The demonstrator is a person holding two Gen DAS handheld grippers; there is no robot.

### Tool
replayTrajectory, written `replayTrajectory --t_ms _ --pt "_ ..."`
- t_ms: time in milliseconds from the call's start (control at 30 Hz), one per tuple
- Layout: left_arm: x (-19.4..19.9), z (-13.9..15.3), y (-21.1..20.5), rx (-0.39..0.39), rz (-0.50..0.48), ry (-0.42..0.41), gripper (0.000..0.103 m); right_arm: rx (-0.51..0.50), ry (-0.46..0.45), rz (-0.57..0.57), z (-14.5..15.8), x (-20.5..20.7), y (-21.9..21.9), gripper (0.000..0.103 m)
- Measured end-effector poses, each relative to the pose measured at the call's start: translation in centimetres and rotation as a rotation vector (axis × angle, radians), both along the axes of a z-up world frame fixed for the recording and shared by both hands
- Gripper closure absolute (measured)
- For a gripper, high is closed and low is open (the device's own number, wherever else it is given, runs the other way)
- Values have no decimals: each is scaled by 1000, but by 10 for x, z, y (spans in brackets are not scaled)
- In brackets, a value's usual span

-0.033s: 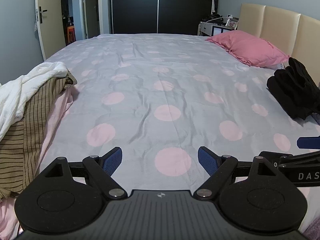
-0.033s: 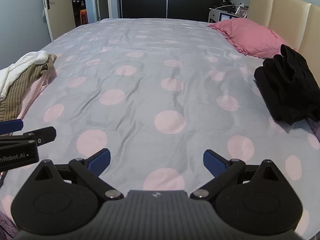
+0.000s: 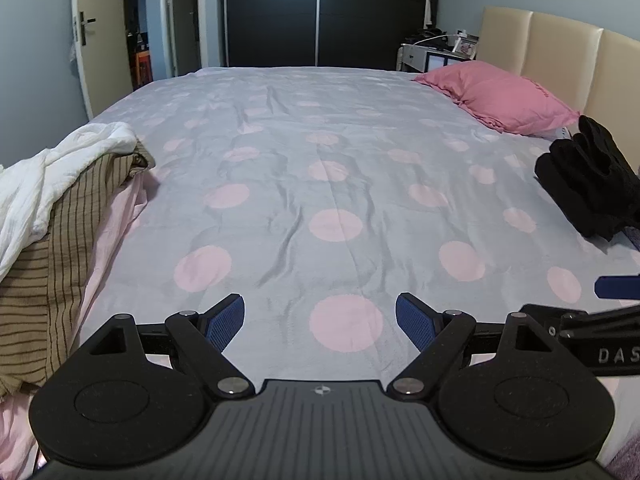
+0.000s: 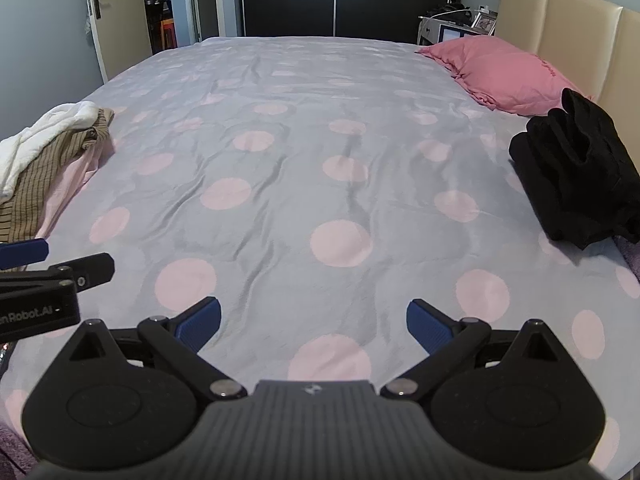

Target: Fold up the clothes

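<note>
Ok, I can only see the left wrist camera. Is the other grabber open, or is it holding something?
Observer: In the right wrist view, the right gripper is open. Nothing is between its fingers, and only the bedsheet shows below.
Operator: Is the black pile right in front of it?
Observer: No. In that view the black clothes lie ahead and off to its right, apart from the fingers and close to the pink pillow.
</note>
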State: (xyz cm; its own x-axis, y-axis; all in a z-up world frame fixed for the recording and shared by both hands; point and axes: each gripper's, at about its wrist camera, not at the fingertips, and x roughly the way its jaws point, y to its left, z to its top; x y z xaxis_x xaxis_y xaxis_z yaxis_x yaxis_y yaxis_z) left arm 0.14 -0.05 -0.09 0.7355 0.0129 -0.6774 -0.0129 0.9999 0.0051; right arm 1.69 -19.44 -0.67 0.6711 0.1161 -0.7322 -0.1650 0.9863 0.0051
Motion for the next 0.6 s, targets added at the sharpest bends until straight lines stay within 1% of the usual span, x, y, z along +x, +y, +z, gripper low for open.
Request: replayTrajectory --t_ms 67,233,300,400,600 --pt "2 -2 -1 3 19 9 20 -2 -3 2 -1 0 1 3" --pt "3 -12 4 -50 28 33 20 -8 -11 8 -4 -1 3 3" --pt "3 -11 6 -61 39 38 21 -10 -15 10 -5 -1 4 3" --pt "4 -14 4 -40 42 59 21 -14 -19 14 -7 -1 5 3" --pt "8 -18 4 -44 43 88 21 0 -1 15 -8 1 7 3"
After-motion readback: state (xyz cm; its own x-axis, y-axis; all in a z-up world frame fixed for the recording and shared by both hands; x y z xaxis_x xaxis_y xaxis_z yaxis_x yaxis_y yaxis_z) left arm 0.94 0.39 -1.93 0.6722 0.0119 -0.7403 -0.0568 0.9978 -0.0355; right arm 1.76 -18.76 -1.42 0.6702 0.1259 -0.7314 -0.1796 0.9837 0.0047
